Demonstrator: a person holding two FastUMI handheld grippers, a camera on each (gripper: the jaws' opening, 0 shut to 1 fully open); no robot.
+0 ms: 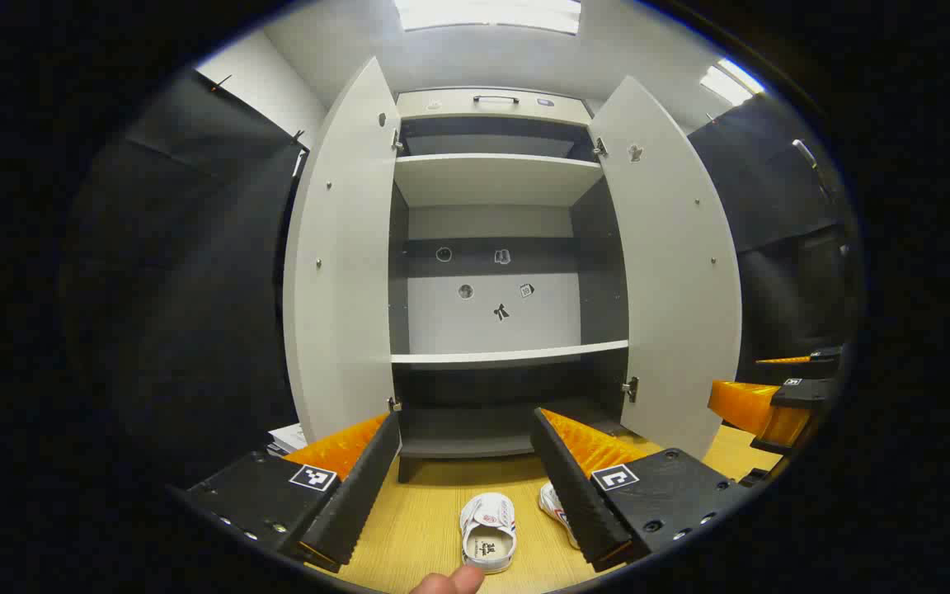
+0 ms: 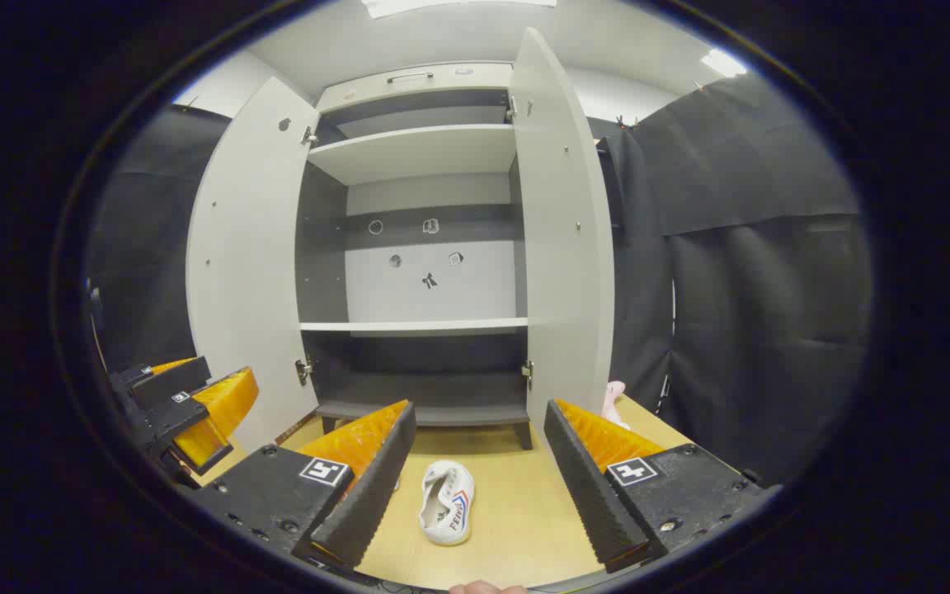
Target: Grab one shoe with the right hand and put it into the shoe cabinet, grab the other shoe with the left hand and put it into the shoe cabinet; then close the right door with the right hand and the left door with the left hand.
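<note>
The shoe cabinet (image 1: 496,272) stands at the far edge of the tabletop (image 1: 417,528) with both doors swung wide: the left door (image 1: 343,272) and the right door (image 1: 673,272) angle outward, showing bare shelves and a few small stickers on the back panel. In the left gripper view, the left gripper (image 1: 467,487) has its fingers spread apart and holds nothing; between them, near the front edge of the tabletop, one white shoe (image 1: 488,532) lies with its opening up, and a second shoe (image 1: 556,507) sits just beside it, partly hidden by the finger on that side. A fingertip (image 1: 450,582) pokes in at the bottom edge. The right gripper (image 1: 772,404) shows farther off at the side. In the right gripper view, the right gripper (image 2: 479,470) also has its fingers wide apart and empty, with a white shoe lying on the tabletop between them, in front of the cabinet's lowest shelf.
</note>
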